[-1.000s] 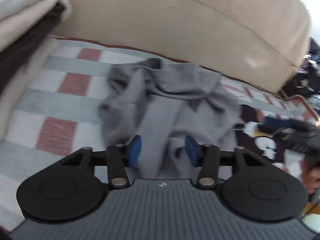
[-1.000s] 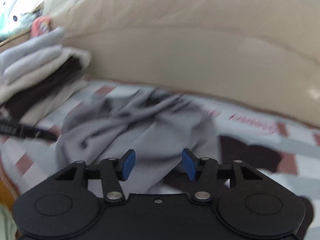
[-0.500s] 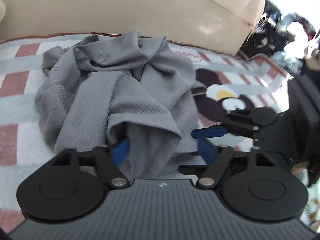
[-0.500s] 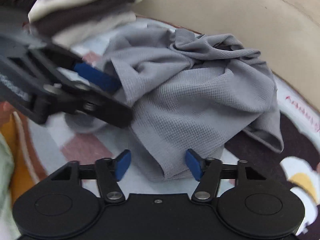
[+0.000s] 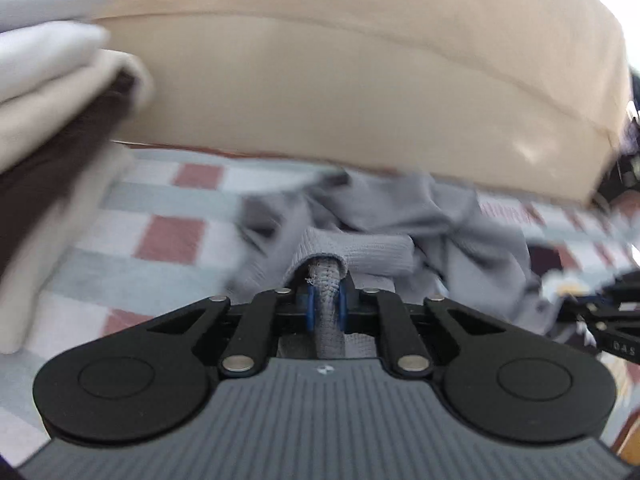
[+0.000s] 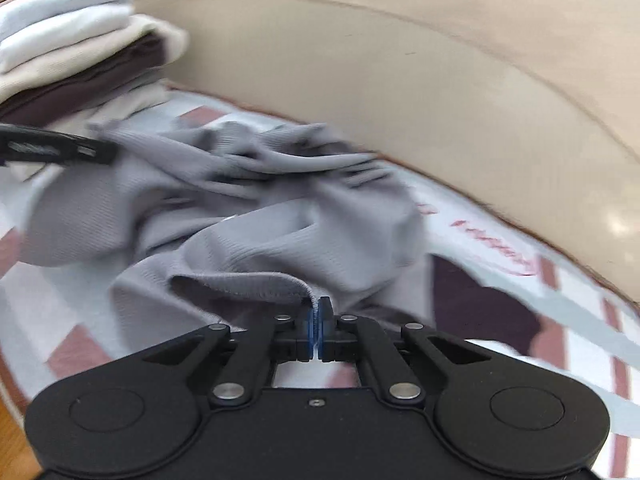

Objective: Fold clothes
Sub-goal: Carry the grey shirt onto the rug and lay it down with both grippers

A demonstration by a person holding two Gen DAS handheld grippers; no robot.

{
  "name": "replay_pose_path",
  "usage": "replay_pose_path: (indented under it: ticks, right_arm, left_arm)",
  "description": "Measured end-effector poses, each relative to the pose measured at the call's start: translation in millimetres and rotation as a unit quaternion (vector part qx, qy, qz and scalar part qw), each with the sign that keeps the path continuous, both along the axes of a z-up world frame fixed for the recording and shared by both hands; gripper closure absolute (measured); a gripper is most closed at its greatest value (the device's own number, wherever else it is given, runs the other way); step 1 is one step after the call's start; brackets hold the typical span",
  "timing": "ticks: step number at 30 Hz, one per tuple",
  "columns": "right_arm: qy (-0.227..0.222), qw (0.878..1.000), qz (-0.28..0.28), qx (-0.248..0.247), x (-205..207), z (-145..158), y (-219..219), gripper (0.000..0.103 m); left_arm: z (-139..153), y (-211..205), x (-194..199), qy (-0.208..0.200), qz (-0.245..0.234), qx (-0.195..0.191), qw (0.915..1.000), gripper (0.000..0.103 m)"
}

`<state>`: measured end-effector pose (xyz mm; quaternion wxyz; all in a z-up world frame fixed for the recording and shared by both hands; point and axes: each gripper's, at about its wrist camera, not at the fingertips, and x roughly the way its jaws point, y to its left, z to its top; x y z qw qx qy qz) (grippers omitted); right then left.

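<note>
A crumpled grey knit garment [image 5: 400,216] lies on a chequered blanket [image 5: 172,236]. In the left wrist view my left gripper [image 5: 325,300] is closing its jaws, and the blue pads press on a rolled grey hem that stands up between them. My right gripper [image 5: 600,312] shows blurred at the right edge of that view. In the right wrist view the grey garment [image 6: 240,208] spreads ahead. My right gripper [image 6: 319,312] has closed its jaws at the near hem, pads together on a thin edge of cloth. My left gripper [image 6: 60,148] reaches in from the left.
A stack of folded clothes [image 5: 48,92], white, beige and dark brown, stands at the left [image 6: 80,52]. A large beige cushion [image 5: 360,80] walls off the far side. The blanket carries a dark cartoon patch [image 6: 480,312]. Wooden floor [image 6: 12,440] shows at the lower left.
Both grippers were open over the garment half a second ago; now both are closed on its near edge. Both views have tilted up, showing more of the cushion and the stack.
</note>
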<state>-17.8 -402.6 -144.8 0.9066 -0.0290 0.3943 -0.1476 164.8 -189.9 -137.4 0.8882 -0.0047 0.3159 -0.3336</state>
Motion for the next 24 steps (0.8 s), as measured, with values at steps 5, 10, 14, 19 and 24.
replay_pose_path:
  ticks: [5,10,14,19,24]
  right_arm:
    - [-0.028,0.997,-0.068,-0.028,-13,28,-34,0.102]
    - [-0.059,0.987,-0.13,-0.075,-26,65,-65,0.102]
    - [-0.093,0.967,-0.193,-0.136,-46,98,-86,0.102]
    - [-0.048,0.956,-0.26,-0.125,-38,77,-140,0.099]
    - [-0.021,0.942,-0.333,0.02,-33,27,-190,0.083]
  left_arm:
    - [27,46,12,-0.066,0.101,0.002,0.9927,0.096]
    - [53,104,23,-0.057,0.178,-0.064,0.9804,0.096]
    - [58,145,25,-0.038,0.219,-0.094,0.9705,0.096]
    - [37,141,36,-0.005,0.236,-0.057,0.97,0.096]
    - [33,127,33,0.0,0.219,-0.04,0.9749,0.096]
